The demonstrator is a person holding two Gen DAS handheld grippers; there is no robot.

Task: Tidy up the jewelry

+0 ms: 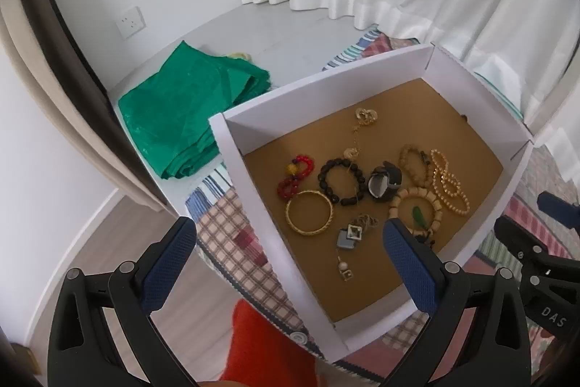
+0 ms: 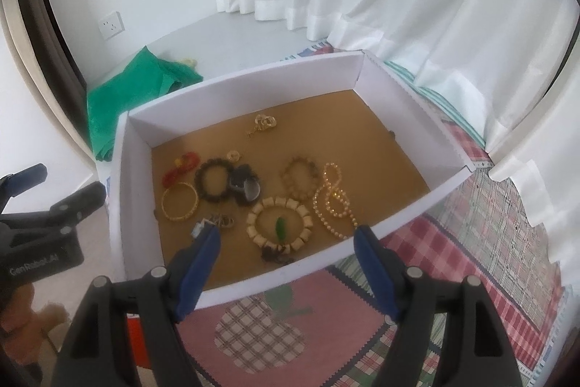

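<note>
White box [image 2: 232, 292] of bracelets, left claw [image 1: 286, 252] wide, right claw [image 2: 286, 238] wide, both empty, apparently above it

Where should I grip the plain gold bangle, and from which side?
Come straight down on the gold bangle and pinch its rim on the side towards the box wall, one jaw inside the ring and one outside. It lies flat, and that side looks clear, while the black bead bracelet crowds the other.

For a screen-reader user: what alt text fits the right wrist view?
A white box with a brown floor holds scattered bracelets, among them a gold bangle and a cream beaded bracelet. The open right claw hangs empty above its near edge.
</note>
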